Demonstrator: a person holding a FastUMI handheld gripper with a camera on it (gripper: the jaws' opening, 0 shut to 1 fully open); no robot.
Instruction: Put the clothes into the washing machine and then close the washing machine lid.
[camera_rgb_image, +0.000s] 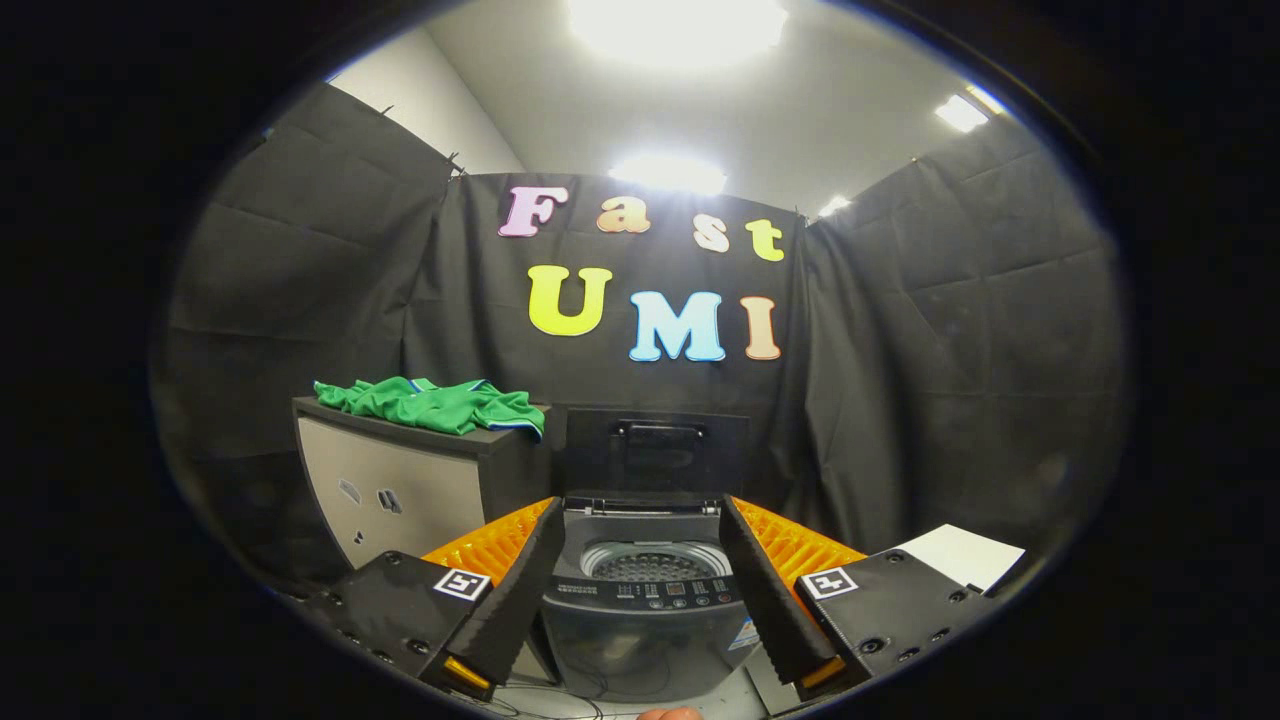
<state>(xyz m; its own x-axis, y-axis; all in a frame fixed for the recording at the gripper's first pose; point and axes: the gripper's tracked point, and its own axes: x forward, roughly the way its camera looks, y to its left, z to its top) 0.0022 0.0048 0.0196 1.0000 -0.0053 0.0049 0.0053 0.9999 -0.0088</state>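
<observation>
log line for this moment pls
tool: open, holding nothing | washing machine: between fingers, lid up | green clothes: on cabinet beside machine, not yet picked

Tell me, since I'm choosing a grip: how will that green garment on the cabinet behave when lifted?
The green garment lies crumpled, so it is probably floppy and will sag from one pinch. One edge hangs over the cabinet, so it may slide. The gripper is open, jaws framing the washing machine.
</observation>
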